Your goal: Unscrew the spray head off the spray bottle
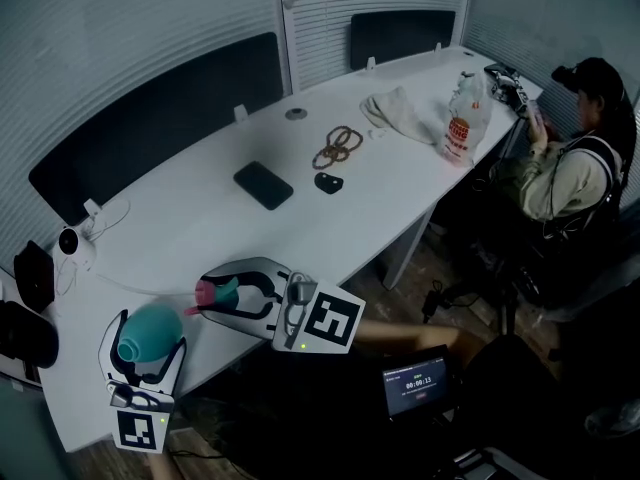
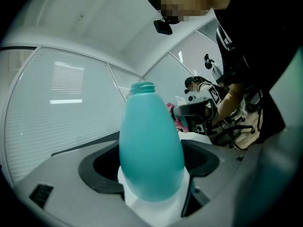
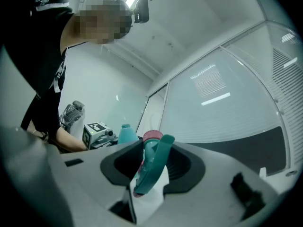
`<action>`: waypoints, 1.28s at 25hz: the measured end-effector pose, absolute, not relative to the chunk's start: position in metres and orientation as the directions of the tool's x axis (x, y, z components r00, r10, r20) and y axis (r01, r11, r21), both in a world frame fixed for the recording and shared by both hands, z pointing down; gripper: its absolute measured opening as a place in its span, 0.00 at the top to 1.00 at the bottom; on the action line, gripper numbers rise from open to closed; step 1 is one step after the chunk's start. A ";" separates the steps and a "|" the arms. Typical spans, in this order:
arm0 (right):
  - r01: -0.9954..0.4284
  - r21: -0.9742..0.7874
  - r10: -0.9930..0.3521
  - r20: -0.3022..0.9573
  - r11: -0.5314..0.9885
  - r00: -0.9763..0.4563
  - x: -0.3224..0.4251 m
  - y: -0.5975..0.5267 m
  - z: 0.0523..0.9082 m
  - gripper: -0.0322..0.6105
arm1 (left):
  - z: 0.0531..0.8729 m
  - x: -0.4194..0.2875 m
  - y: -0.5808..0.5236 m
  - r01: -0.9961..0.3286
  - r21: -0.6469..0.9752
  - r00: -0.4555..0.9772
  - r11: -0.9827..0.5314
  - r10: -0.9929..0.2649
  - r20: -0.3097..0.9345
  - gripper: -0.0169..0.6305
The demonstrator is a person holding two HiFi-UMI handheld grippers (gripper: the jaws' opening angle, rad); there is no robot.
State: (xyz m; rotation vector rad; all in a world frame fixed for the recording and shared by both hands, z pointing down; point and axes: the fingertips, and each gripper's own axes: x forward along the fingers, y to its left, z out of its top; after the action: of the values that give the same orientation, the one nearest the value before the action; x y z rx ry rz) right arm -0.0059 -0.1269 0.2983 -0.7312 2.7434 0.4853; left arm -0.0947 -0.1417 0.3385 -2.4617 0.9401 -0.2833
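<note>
Spray bottle: teal, egg-shaped, neck bare and open at the top, no cap on the threads. It is sitting base-first in your left claw, long axis running out along the jaws with the neck pointing away from the claw's body. The jaws are standing wide and pressing on the fat lower half of the bottle, so the grip is on the belly, not the neck.

Spray head: it is riding in your right claw, just to the right of the bottle and clearly apart from it, with open air between neck and head. The teal trigger lever is slanting across between the jaws and the pink part is poking out at the top. The jaws are drawn about halfway in and pinching it.

Relation that matters: the head is lying off to the right of the bottle's neck, not in line with it, and only your right claw is touching it. Judging by the bare neck, the unscrewing looks finished.

Both claws are hovering by the bottle over the near edge of the white tabletop. Whether the dip tube is hanging below the head, I cannot tell.
</note>
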 end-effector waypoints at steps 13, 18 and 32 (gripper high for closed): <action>-0.523 0.238 -0.440 -0.327 0.818 -0.836 -0.004 -0.138 0.298 0.74 | 0.331 -0.100 -0.142 -0.568 -0.540 0.730 -0.621 -0.684 0.019 0.37; -0.520 0.220 -0.441 -0.323 0.825 -0.837 -0.005 -0.142 0.296 0.74 | 0.327 -0.099 -0.143 -0.571 -0.537 0.733 -0.621 -0.681 0.008 0.37; -0.509 0.224 -0.434 -0.311 0.831 -0.846 -0.011 -0.142 0.293 0.75 | 0.325 -0.105 -0.144 -0.575 -0.539 0.727 -0.615 -0.686 0.007 0.37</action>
State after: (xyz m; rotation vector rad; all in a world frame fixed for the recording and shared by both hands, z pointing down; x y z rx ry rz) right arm -0.0113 -0.1424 0.2929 -0.7237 2.7657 0.4389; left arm -0.1050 -0.1439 0.3253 -2.4175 0.9575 -0.2895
